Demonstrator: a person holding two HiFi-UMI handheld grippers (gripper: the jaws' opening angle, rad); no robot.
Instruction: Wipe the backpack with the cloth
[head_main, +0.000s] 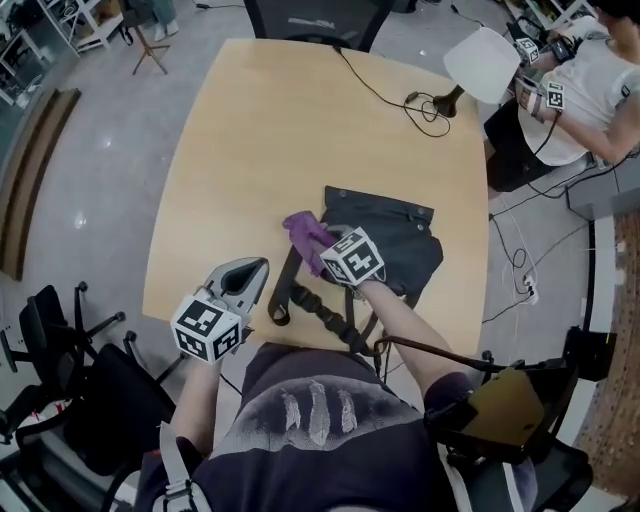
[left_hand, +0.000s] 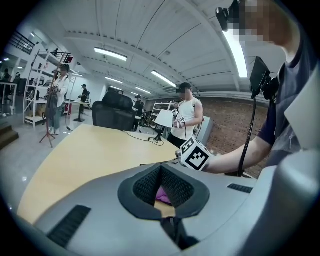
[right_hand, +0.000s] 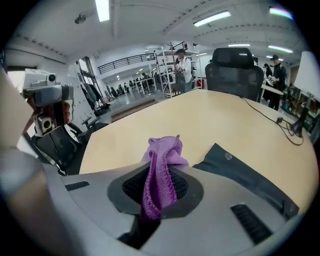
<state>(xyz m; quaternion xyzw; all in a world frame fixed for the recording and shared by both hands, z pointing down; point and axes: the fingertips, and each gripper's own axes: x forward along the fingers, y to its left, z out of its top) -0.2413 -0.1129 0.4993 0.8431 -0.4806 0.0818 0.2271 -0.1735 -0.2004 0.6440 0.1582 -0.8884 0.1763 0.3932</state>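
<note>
Two grippers, one at work. Right gripper (head_main: 325, 245) clamped on the purple cloth (head_main: 303, 232) at the backpack's (head_main: 395, 245) left corner; whether the cloth touches the fabric or sits just over it, can't tell. Left gripper (head_main: 248, 278) left of the backpack, jaws together, empty. Step judged: wipe starting. Next calls for dragging the cloth across the backpack, pressed flat. Backpack near the table's (head_main: 250, 140) front edge, straps (head_main: 300, 295) trailing toward it. Bare top beyond the backpack; lamp (head_main: 482, 65) well apart.

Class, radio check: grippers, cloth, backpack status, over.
Right gripper shut on cloth, at left edge of backpack. Left gripper shut, empty, off backpack. Nothing blocking.
</note>
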